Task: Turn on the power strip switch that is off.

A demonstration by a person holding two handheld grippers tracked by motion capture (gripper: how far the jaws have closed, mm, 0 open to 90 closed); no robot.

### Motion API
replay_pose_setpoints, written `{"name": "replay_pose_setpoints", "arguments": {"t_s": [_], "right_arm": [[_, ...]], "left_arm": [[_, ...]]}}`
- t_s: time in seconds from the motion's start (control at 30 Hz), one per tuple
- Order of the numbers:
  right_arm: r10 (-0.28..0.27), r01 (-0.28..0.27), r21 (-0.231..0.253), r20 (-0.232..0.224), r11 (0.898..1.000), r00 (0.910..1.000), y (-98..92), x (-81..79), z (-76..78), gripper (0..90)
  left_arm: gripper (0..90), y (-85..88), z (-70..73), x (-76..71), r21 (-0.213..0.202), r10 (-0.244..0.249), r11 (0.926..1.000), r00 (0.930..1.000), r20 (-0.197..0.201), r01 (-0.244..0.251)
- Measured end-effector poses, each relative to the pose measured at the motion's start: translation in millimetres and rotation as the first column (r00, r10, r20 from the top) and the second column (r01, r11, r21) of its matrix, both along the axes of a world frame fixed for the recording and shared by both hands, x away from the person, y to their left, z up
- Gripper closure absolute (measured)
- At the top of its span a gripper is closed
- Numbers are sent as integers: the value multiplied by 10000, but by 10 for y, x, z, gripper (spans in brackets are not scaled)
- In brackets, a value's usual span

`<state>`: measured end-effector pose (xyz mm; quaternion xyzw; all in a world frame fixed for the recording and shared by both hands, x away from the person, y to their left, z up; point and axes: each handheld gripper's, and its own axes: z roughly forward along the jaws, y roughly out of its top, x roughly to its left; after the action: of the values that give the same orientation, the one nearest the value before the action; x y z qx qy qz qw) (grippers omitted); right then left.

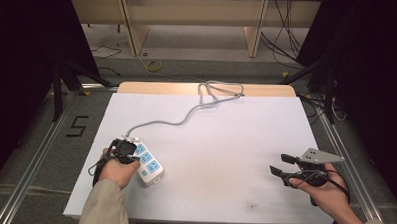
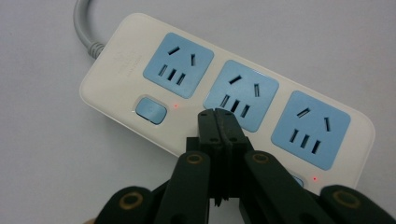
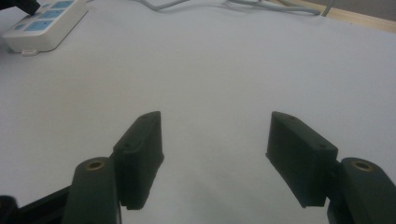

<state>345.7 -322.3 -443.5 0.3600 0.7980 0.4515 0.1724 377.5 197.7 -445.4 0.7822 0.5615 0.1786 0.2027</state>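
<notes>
Both arms in beige/tan long sleeves, cuffs ending at the wrists. Left hand-held gripper: black body w/ black cable looping off its side; in the left gripper view its jaws are matte black, flat-faced pads w/ small screws, carried on black link arms w/ brass-coloured pivot rings. Right hand-held gripper: black too, w/ grey three-cornered plate on top, a few small holes in it, black cable trailing past the wrist. Right gripper view: two chunky black rectangular pads, slightly chamfered, on rounded black arms w/ brass-ringed pivots.
</notes>
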Motion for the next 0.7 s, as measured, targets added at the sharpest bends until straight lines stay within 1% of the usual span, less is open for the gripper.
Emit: {"name": "replay_pose_setpoints", "arguments": {"t_s": [0.1,0.2,0.37,0.5,0.6,0.7], "right_arm": [[-18,18,13,-32,10000,10000,3,-1,-1,359],[-12,12,10,-29,10000,10000,4,-2,-1,359],[2,-2,-21,-40,10000,10000,5,-2,-2,359],[-10,10,-13,-34,10000,10000,4,-2,-2,359],[-3,3,-24,-60,10000,10000,5,-3,-4,359],[30,-30,-44,-77,10000,10000,8,-3,-6,359]], "left_arm": [[899,10,4,3,-93,33,10000,9999,-95,-33],[899,9,0,5,-162,82,9998,9999,-74,-84],[899,0,4,8,31,-5,10000,10000,-97,5],[899,7,4,14,-24,-55,10000,9999,-143,54],[900,14,1,17,-140,29,9999,9999,-137,-31],[899,10,0,19,-95,16,10000,9999,-144,-18]]}}
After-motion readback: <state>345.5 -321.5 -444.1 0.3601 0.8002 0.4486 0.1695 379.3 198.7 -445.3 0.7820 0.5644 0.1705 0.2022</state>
